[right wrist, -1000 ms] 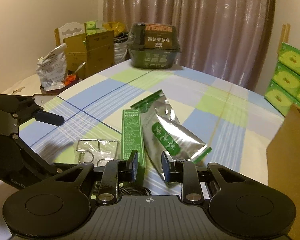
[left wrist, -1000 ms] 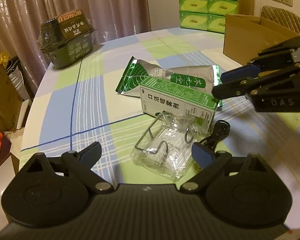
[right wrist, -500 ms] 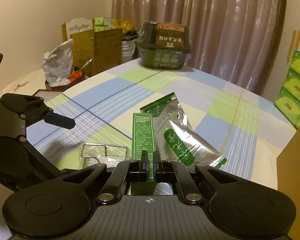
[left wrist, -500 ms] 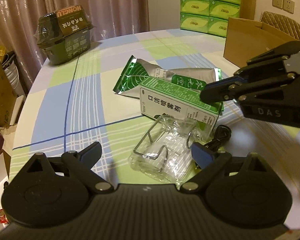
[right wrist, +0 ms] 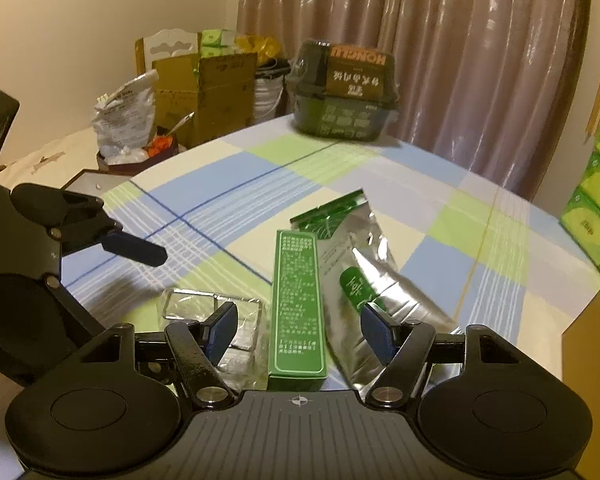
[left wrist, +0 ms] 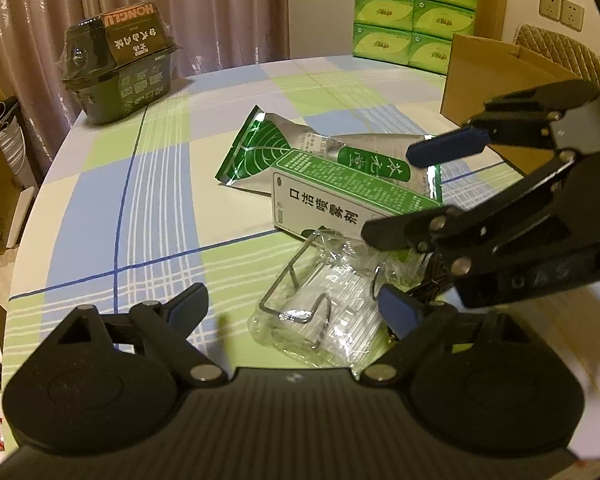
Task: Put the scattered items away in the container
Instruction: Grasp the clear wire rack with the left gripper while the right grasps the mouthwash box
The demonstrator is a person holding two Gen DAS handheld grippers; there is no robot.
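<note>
Green box (right wrist: 298, 304) lengthwise between open jaws

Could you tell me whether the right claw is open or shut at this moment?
Open: the right claw has its blue fingers spread apart either side of the green box.

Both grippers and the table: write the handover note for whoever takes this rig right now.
Left gripper: open, empty, low beside the clear packet of metal clips.
Right gripper: open, empty, straddling the near end of the green spray box.
Foil pouch lies partly under that box; black cable beside the clips.
Done: nothing seen in the cardboard box.
Left: all four items, then possibly the noodle bowl.
</note>
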